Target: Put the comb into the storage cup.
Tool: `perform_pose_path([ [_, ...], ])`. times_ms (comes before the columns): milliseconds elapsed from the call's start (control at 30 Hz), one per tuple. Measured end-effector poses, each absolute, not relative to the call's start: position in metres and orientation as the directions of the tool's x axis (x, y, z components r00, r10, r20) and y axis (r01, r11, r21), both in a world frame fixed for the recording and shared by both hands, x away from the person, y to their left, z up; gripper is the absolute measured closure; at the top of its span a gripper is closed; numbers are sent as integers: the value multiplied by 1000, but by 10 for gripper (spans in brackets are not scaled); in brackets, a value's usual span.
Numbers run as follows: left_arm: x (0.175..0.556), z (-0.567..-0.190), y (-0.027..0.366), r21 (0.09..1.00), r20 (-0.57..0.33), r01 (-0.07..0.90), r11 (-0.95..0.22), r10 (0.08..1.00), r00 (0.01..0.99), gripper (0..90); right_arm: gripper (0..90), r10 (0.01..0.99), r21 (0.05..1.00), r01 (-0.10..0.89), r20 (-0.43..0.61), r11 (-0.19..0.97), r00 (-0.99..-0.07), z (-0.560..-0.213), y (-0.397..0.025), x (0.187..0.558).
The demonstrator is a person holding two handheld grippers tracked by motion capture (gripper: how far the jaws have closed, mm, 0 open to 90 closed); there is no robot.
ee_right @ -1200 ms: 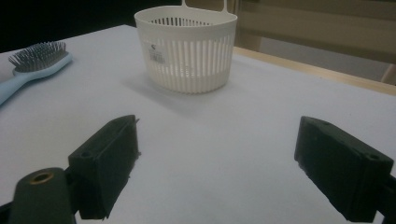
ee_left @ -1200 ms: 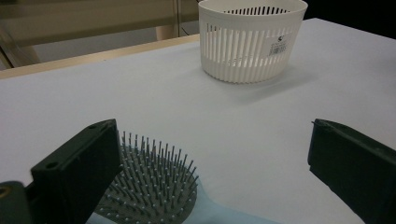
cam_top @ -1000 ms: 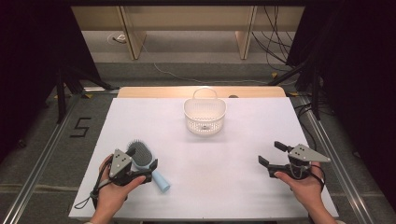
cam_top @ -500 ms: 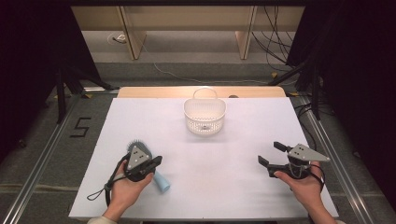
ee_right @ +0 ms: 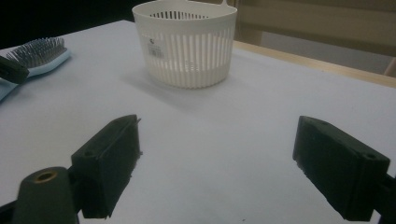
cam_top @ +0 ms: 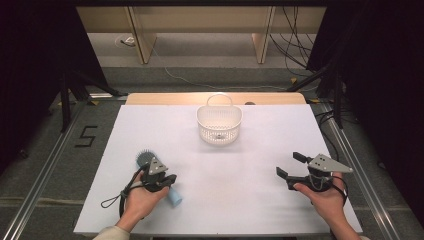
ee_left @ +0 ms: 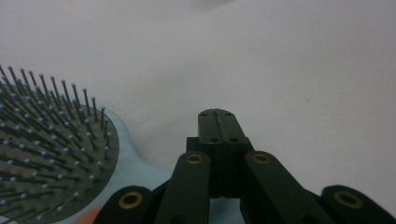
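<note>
A light blue hairbrush (cam_top: pixel 144 159) lies bristles-up on the white table, its handle pointing toward the front edge. My left gripper (cam_top: pixel 172 178) sits low over the brush's neck, held by a hand. In the left gripper view its jaws (ee_left: pixel 218 116) are pressed together with nothing between the tips, and the bristled brush head (ee_left: pixel 51 154) is just to their left. My right gripper (cam_top: pixel 290 164) rests at the front right with its jaws wide apart and empty (ee_right: pixel 219 154). It faces a white slotted basket (ee_right: pixel 187 46), with the hairbrush (ee_right: pixel 39 53) farther off.
The white basket (cam_top: pixel 219 122) with an upright handle stands at the back middle of the table (cam_top: pixel 260 200), by the wooden strip (cam_top: pixel 165 98). A cable loops from the left gripper toward the front edge. Dark stands flank the table.
The left hand and gripper slid right, from beside the hairbrush to over its neck. The brush, the basket and the right gripper stayed put.
</note>
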State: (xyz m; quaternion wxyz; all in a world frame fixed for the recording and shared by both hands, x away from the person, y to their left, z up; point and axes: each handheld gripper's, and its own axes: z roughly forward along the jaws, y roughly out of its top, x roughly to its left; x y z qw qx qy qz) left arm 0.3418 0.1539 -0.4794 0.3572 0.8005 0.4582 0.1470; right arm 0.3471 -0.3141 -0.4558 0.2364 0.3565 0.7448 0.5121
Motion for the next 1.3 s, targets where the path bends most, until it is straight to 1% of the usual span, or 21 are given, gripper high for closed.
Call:
perform_pose_path([
  [267,342,-482,154,669,-106,650,-359,820,563,898,158,774,931,290,13,222,-633,-456,-314,347],
  [600,339,-478,160,628,-125,683,-374,817,563,898,158,771,929,294,12,227,-636,-456,-315,348],
  [700,336,-477,166,603,-132,702,-379,821,556,898,158,771,929,292,13,226,-637,-456,-314,347],
  [733,333,-476,171,578,-112,711,-399,825,554,898,158,771,929,292,13,226,-637,-456,-314,347],
  [767,333,-476,171,578,-112,711,-399,825,554,898,158,771,929,292,13,226,-637,-456,-314,347],
  [800,329,-475,176,551,-90,723,-416,832,547,898,158,769,930,290,11,227,-639,-456,-314,347],
  [833,329,-475,176,551,-90,723,-416,832,547,897,158,769,930,290,11,227,-639,-456,-314,347],
  [933,325,-473,187,507,-64,754,-418,854,516,897,159,768,930,290,13,227,-640,-456,-315,347],
  [1100,322,-472,201,491,-62,776,-397,872,485,898,159,768,930,289,11,227,-640,-455,-315,347],
  [1300,319,-472,214,469,-17,787,-400,887,461,898,159,768,931,287,12,225,-640,-455,-315,347],
])
